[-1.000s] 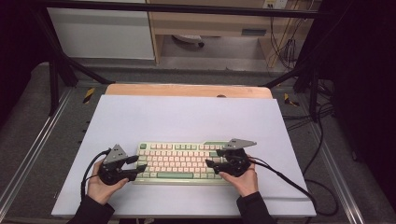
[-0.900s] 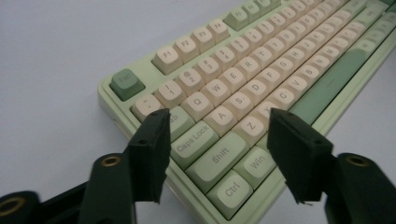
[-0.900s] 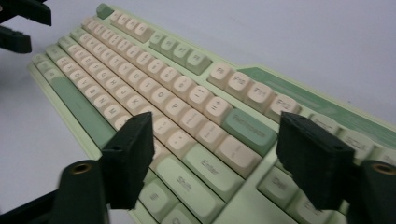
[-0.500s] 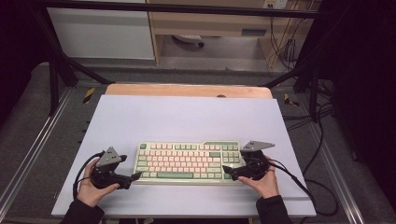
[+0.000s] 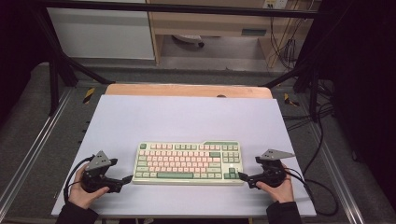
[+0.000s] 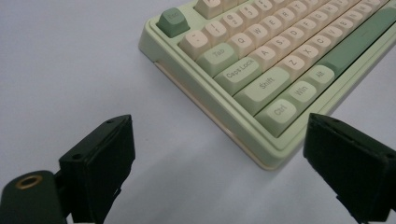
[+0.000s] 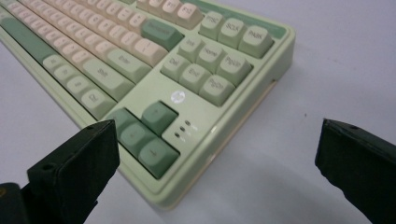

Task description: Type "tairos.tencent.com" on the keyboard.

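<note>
The keyboard (image 5: 187, 162) lies flat on the table (image 5: 187, 116), toward its near edge and square to it; the left gripper (image 5: 122, 179) sits just off the keyboard's left end near the front corner, jaws spread wide, nothing between them; in the left gripper view the Ctrl corner lies between the two jaws but short of them; the right gripper (image 5: 243, 177) mirrors it off the right end, jaws parted and empty, arrow keys (image 7: 144, 133) just ahead; if the move is a two-ended lift, my call is both grippers go in level, bite the case edge below the keycaps, close together and rise evenly; an uneven grip risks the keyboard twisting or slipping
</note>
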